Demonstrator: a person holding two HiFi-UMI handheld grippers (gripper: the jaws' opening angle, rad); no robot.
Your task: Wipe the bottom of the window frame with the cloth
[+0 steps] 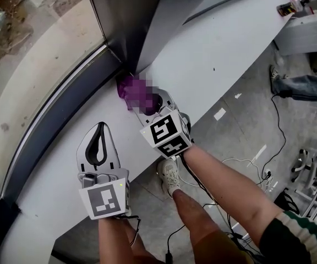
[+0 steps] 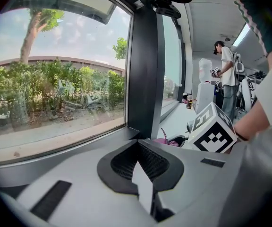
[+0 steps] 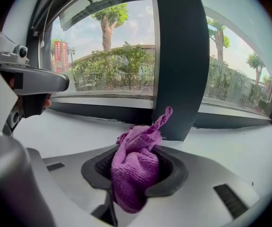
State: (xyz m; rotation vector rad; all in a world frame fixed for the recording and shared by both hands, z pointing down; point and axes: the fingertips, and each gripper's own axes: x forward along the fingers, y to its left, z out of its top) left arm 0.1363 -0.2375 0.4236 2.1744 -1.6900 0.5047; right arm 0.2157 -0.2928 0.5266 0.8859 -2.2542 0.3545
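A dark grey upright post (image 3: pixel 181 60) meets the dark bottom rail of the window frame (image 1: pixel 54 111) above a smooth white sill (image 1: pixel 213 54), with glass and green shrubs beyond. Black cables (image 1: pixel 241 164) trail on the floor below. The right gripper (image 3: pixel 135 176) is clamped on a bunched purple microfibre cloth (image 3: pixel 138 150) at the foot of the post, its long axis running out from the jaws and its twisted tip pointing up toward the post. To its left, the left gripper (image 1: pixel 99 128) lies over the sill, jaws closed together and empty.
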